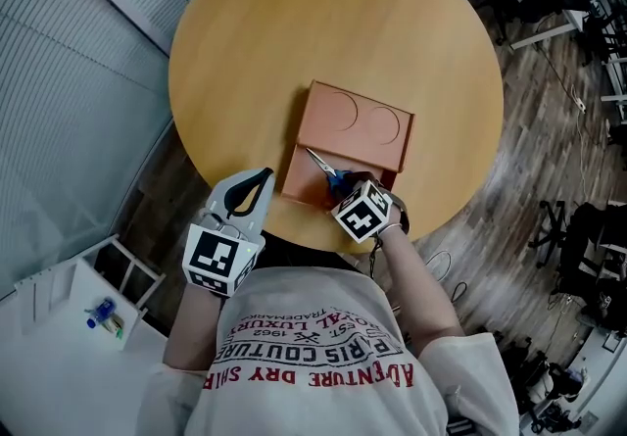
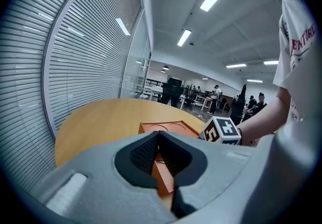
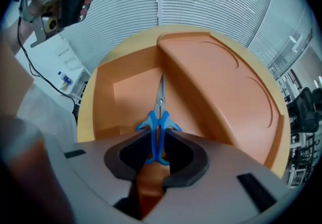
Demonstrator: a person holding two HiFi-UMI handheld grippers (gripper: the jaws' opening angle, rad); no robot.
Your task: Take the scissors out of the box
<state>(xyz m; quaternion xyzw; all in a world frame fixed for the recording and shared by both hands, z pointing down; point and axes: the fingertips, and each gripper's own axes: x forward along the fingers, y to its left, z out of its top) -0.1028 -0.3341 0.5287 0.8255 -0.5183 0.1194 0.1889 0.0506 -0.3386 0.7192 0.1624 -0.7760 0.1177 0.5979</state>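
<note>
A pair of scissors (image 1: pixel 321 165) with blue handles and steel blades lies in the orange box's tray (image 1: pixel 297 179), near the front of the round wooden table (image 1: pixel 294 23). The box's lid (image 1: pixel 358 121) is folded back beyond it. My right gripper (image 1: pixel 341 187) points steeply down into the tray. In the right gripper view, the scissors' (image 3: pixel 160 117) handles sit between the right gripper's (image 3: pixel 157 155) dark pads, which close on both sides. My left gripper (image 1: pixel 265 174) hovers at the table's front edge left of the box, shut and holding nothing. In the left gripper view, the left gripper (image 2: pixel 158 135) faces the box (image 2: pixel 166 128).
Slatted blinds (image 1: pixel 59 52) run along the left of the table. A white shelf (image 1: pixel 59 346) with a small blue item (image 1: pixel 103 314) stands at the lower left. Office chairs and desks (image 1: pixel 578 228) stand on the wood floor to the right.
</note>
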